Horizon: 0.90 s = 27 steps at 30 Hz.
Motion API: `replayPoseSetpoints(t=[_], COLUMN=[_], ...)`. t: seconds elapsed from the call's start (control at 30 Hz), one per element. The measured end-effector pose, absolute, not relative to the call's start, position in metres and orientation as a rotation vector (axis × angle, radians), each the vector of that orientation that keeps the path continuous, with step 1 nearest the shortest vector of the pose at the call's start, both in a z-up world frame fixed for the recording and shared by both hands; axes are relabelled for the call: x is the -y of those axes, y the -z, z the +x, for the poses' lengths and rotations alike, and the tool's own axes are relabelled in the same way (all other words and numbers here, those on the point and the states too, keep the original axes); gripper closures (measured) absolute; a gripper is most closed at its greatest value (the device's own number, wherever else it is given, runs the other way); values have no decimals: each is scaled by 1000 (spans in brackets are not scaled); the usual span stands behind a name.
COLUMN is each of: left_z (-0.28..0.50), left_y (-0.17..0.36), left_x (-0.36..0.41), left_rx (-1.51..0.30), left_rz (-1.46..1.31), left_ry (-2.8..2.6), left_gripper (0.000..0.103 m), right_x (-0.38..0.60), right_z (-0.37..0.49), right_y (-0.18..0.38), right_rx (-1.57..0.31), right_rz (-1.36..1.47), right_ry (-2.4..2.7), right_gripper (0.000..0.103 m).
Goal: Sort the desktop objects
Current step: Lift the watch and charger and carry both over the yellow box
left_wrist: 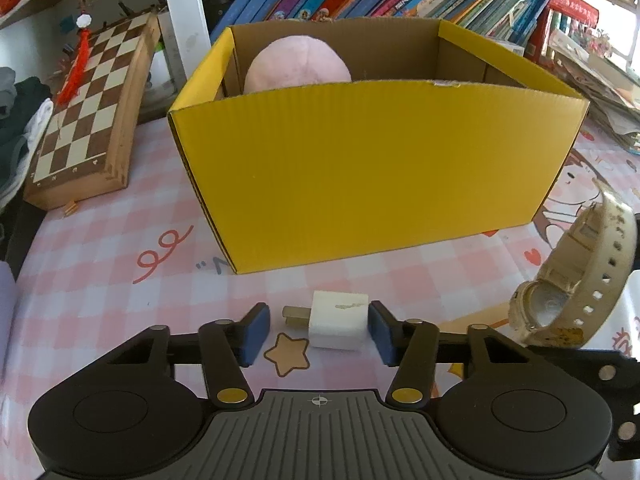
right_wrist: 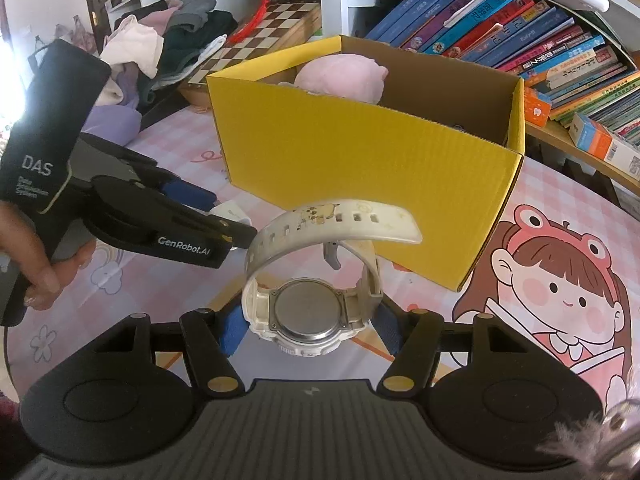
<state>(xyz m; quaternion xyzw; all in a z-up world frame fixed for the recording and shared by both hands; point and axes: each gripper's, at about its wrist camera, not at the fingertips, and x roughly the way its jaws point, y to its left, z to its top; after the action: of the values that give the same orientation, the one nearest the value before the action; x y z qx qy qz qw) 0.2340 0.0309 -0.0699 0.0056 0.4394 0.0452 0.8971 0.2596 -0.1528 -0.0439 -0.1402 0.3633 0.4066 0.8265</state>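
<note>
Near the yellow box (left_wrist: pixel 376 168), on the bench (left_wrist: pixel 120 248), a white charger plug (left_wrist: pixel 339 319) is bracketed by the left gripper (left_wrist: pixel 319 331), its jaws apart. A white watch (right_wrist: pixel 310 312) is clamped in the right gripper (right_wrist: pixel 310 330).
</note>
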Motion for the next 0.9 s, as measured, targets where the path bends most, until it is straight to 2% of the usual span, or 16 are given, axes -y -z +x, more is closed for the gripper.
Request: replayPoseSetpoints(t=[0.1,0.9], left_z=[233,190], left_y=[70,29], left_x=[-30,-25], left_rx=[-904,-820], left_rz=[16,-3], left_ry=[-75,5], left_gripper=[61,61], right_x=[153,163], right_z=[259,233], right_y=[44,26], right_rx=[-773,-727], right_rz=[-300,-323], right_ry=[-858,-786], right_gripper=[41,41])
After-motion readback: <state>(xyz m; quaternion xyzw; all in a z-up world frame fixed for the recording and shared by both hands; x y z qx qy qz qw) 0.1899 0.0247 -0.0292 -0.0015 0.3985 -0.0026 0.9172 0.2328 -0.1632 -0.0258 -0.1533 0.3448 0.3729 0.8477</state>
